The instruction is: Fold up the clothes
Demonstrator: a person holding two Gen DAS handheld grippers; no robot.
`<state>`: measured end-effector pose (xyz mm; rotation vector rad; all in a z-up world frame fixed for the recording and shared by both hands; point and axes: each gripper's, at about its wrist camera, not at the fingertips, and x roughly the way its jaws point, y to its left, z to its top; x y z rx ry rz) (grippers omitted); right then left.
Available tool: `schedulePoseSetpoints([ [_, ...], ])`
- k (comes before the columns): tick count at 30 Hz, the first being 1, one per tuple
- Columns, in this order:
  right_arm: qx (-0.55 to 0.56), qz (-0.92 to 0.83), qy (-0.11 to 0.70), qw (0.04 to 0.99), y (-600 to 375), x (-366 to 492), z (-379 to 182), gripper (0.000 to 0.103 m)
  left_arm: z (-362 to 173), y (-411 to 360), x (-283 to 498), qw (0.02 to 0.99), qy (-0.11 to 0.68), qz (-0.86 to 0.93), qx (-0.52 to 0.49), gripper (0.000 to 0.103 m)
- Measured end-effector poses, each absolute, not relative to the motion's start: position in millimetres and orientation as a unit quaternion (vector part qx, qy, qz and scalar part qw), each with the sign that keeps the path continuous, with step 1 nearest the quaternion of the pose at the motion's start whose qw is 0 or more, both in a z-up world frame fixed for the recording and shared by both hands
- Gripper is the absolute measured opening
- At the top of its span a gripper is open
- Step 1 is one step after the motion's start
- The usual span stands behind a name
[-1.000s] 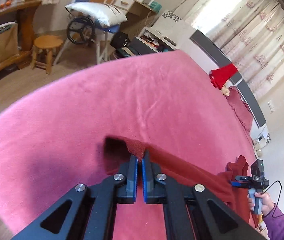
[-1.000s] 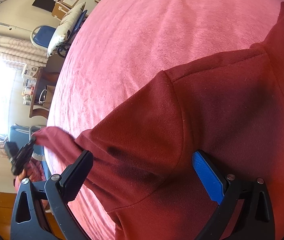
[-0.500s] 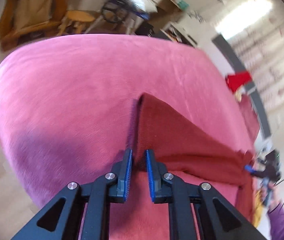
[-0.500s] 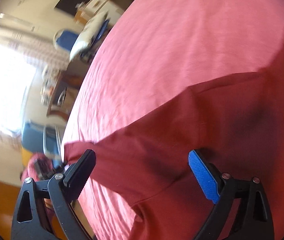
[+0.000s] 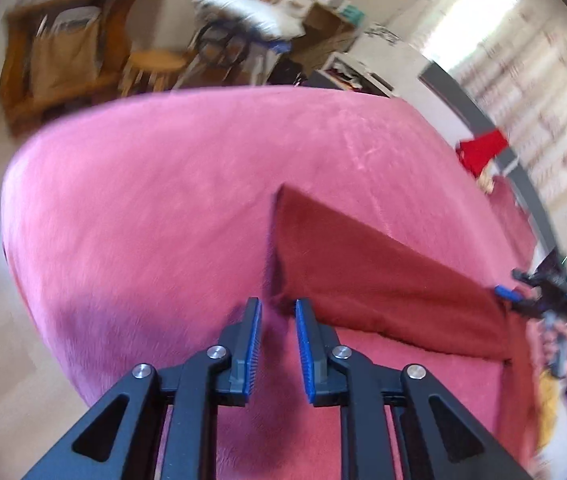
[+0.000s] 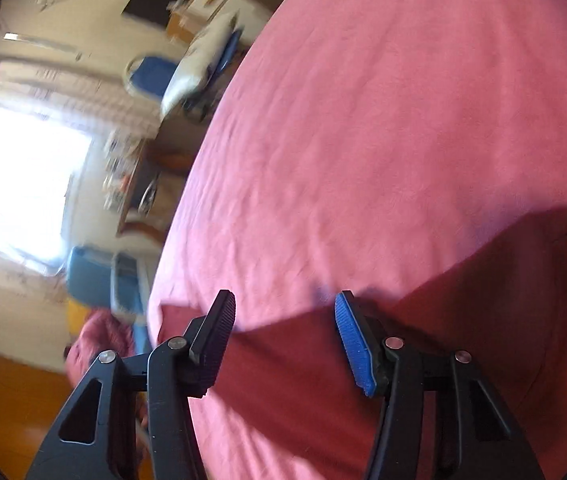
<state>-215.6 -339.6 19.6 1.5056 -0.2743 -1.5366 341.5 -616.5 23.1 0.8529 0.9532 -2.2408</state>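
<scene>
A dark red garment (image 5: 383,280) lies spread flat on the pink bed cover (image 5: 163,208). My left gripper (image 5: 277,308) hovers at its near corner, jaws a little apart and opening. The corner lies just ahead of the blue pads (image 5: 303,328), and they do not press on it. In the right wrist view the garment (image 6: 483,320) fills the lower right. My right gripper (image 6: 285,304) stands over the garment's edge with its jaws half apart and closing. The cloth is below them, not pinched. The right gripper (image 5: 539,292) also shows far right in the left wrist view, held by a hand.
The bed cover (image 6: 383,140) drops off at its rounded edge to a wooden floor. Beyond stand a wooden stool (image 5: 155,60), a chair with a white pillow (image 5: 251,12) and a wooden shelf (image 5: 55,52). A bright red cloth (image 5: 481,152) lies by the headboard.
My left gripper has let go of the garment's corner, which now lies flat, and its jaws have parted. The right gripper's jaws have narrowed and it has shifted to the garment's edge.
</scene>
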Motion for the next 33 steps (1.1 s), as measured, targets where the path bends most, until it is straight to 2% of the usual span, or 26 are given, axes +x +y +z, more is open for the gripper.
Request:
schedulePoseSetpoints([
  [4,0.641,-0.588,-0.064,0.489,-367,-192,4,0.054,34,-612,319,0.299,0.308,-0.842,0.325,0.02],
  [6,0.645,-0.595,-0.069,0.475,-376,-192,-6,0.054,22,-616,314,0.305,0.319,-0.824,0.354,0.021],
  [8,0.639,-0.608,-0.098,0.461,-376,-199,-9,0.049,5,-620,310,0.318,0.331,-0.801,0.384,0.021],
  [9,0.632,-0.617,-0.105,0.458,-376,-201,-6,0.043,2,-620,309,0.317,0.331,-0.802,0.383,0.021],
  [10,0.621,-0.628,-0.106,0.457,-375,-203,-1,0.043,2,-618,312,0.318,0.331,-0.802,0.383,0.022],
  [14,0.58,-0.653,-0.102,0.476,-364,-204,24,0.046,5,-611,329,0.317,0.338,-0.803,0.376,0.022],
  [18,0.567,-0.663,-0.068,0.483,-327,-179,40,0.046,2,-603,361,0.278,0.442,-0.798,0.3,0.023],
  [22,0.566,-0.663,-0.089,0.482,-284,-155,43,0.046,-7,-596,362,0.225,0.561,-0.767,0.212,0.034],
  [24,0.568,-0.66,-0.105,0.481,-259,-145,43,0.046,-10,-596,353,0.219,0.58,-0.758,0.201,0.035],
  [27,0.561,-0.665,-0.124,0.476,-218,-132,50,0.046,-21,-600,336,0.264,0.584,-0.736,0.217,0.037],
  [31,0.547,-0.695,-0.155,0.441,-148,-123,63,0.047,-35,-600,335,0.29,0.619,-0.709,0.173,0.037],
  [33,0.539,-0.712,-0.168,0.418,-110,-118,68,0.047,-38,-599,335,0.299,0.629,-0.703,0.144,0.033],
])
